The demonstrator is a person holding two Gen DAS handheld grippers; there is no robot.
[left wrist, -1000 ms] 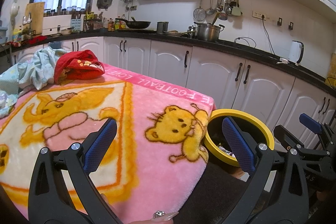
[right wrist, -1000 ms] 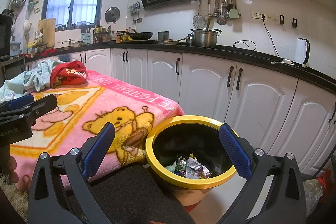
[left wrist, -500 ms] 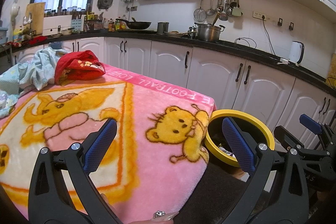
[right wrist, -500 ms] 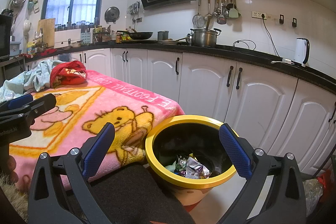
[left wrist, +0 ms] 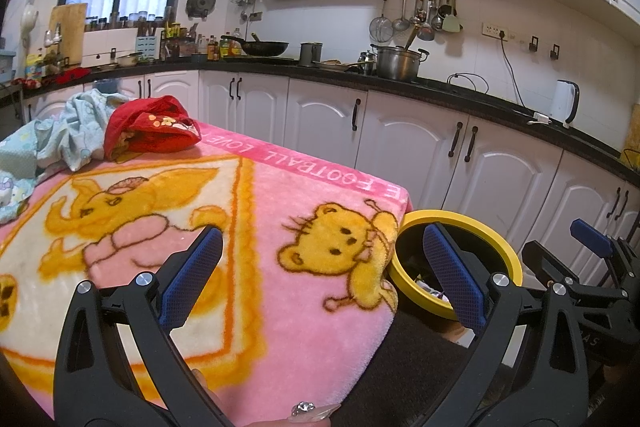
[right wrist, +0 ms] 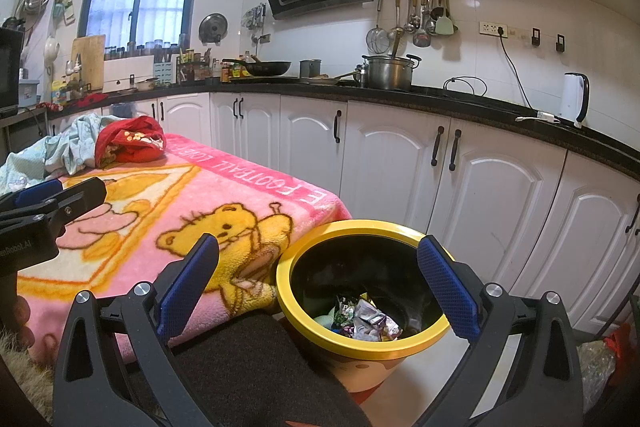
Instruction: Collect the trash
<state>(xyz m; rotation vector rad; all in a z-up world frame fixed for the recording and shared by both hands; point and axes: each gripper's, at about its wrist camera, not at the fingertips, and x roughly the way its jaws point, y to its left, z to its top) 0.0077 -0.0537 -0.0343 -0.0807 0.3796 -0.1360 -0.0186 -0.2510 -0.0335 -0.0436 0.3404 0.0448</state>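
A yellow-rimmed trash bin (right wrist: 362,345) stands on the floor beside the table's near right corner, with crumpled wrappers (right wrist: 366,317) inside. It also shows in the left wrist view (left wrist: 502,247). My right gripper (right wrist: 318,285) is open and empty, hovering over the bin's near rim. My left gripper (left wrist: 322,275) is open and empty above the pink cartoon blanket (left wrist: 280,195) that covers the table. I see no loose trash on the blanket.
A red cloth (left wrist: 152,129) and a pale blue cloth (left wrist: 68,131) lie at the table's far left. White cabinets (right wrist: 400,163) and a black counter with pots run behind. A dark cushion (right wrist: 248,363) lies below the grippers.
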